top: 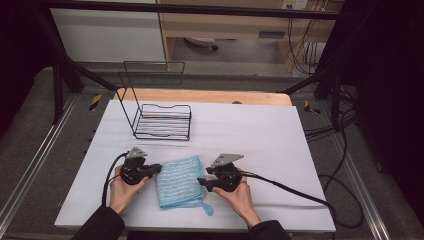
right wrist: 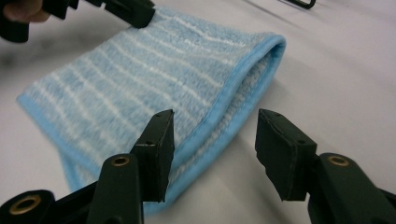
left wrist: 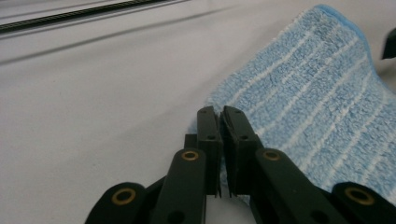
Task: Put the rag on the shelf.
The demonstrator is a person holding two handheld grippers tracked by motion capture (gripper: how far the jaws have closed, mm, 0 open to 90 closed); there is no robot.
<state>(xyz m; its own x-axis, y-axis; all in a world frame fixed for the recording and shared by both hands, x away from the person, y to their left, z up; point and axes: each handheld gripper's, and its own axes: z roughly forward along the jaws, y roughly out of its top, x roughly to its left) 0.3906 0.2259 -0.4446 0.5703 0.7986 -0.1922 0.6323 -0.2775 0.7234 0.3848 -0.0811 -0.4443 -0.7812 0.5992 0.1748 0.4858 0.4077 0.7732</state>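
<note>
Folded towel (top: 177,181): left gripper (left wrist: 218,122) pinches its hidden edge; right gripper (right wrist: 212,149) released.

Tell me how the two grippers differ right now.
The left gripper has its jaws shut on the towel's edge; the right gripper has its jaws wide open, one over the towel's hem. The left sits at the towel's left side, the right at its right. Both are black and hand-held.

white table top (top: 260,130), grey floor (top: 30,150), wooden desk (top: 225,20), black frame (top: 65,65)
</note>
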